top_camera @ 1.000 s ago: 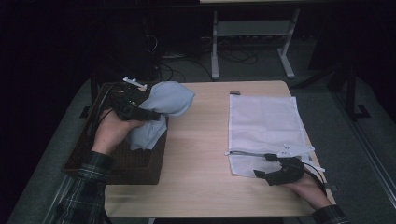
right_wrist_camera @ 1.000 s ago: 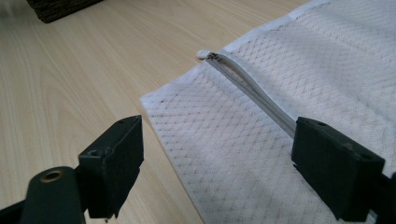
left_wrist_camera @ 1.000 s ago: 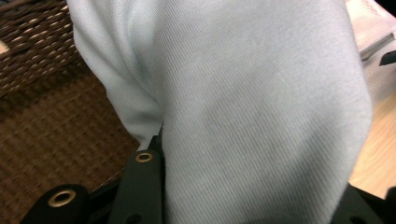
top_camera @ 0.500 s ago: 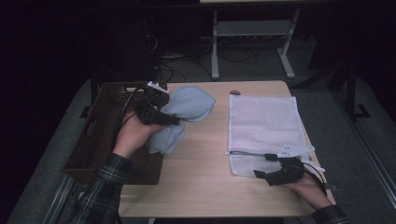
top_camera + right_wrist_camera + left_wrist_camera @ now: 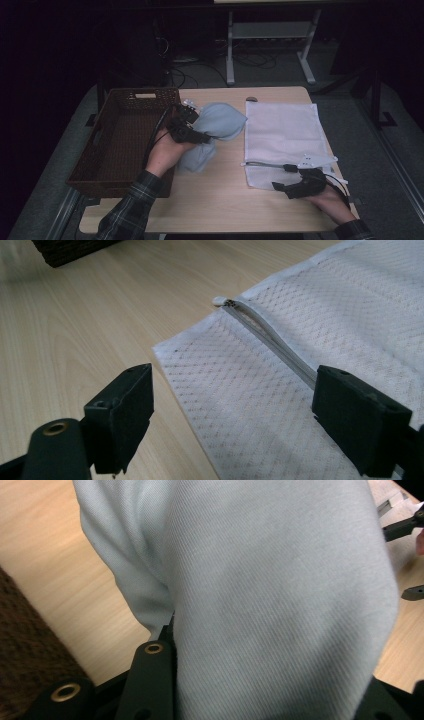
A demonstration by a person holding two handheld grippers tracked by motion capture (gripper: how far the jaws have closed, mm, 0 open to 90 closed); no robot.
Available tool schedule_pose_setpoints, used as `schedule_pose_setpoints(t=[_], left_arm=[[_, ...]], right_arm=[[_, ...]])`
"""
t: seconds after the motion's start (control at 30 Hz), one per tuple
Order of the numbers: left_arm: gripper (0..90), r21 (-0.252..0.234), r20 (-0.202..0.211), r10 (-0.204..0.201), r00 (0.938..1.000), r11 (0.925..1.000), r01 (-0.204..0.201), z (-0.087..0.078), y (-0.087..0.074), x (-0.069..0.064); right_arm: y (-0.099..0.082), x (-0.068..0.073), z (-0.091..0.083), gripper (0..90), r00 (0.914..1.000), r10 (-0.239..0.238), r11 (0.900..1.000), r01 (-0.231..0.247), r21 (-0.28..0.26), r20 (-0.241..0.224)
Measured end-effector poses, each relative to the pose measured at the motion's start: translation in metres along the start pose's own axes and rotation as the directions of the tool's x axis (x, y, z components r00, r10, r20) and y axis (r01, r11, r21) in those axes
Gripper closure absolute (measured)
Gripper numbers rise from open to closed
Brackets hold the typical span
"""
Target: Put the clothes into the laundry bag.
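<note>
The left gripper (image 5: 196,131) is clamped on a soft, finely ribbed pale blue cloth (image 5: 212,135), bunched and hanging in rounded folds just right of the woven brown wicker basket (image 5: 120,145), above the smooth light wood table (image 5: 220,195). The right gripper (image 5: 285,186), jaws spread wide and holding nothing, sits well right of the basket at the near edge of a flat white mesh bag (image 5: 282,132) with a zipper (image 5: 265,337).
</note>
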State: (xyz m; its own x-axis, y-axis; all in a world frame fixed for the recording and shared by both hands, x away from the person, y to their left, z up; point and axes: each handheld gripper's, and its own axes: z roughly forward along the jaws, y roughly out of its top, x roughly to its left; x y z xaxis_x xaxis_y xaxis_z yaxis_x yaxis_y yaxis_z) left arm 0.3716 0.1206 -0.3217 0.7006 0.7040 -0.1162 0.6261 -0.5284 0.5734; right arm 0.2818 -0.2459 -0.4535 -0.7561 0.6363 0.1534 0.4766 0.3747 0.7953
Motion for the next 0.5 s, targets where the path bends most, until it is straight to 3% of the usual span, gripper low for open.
schedule_pose_setpoints(t=[0.23, 0.5], left_arm=[[60.0, 0.037, -0.015, 0.003, 0.9999, 0.9993, -0.003, 0.026, -0.01, -0.01], [59.8, 0.071, -0.035, 0.004, 0.9994, 0.9975, -0.002, 0.051, -0.026, -0.011]], right_arm=[[0.0, 0.0, 0.0, 16.5, 1.0, -0.002, 1.0, 0.002, 0.0, -0.004], [0.0, 0.0, 0.0, 16.5, 1.0, -0.003, 1.0, 0.003, -0.001, -0.006]])
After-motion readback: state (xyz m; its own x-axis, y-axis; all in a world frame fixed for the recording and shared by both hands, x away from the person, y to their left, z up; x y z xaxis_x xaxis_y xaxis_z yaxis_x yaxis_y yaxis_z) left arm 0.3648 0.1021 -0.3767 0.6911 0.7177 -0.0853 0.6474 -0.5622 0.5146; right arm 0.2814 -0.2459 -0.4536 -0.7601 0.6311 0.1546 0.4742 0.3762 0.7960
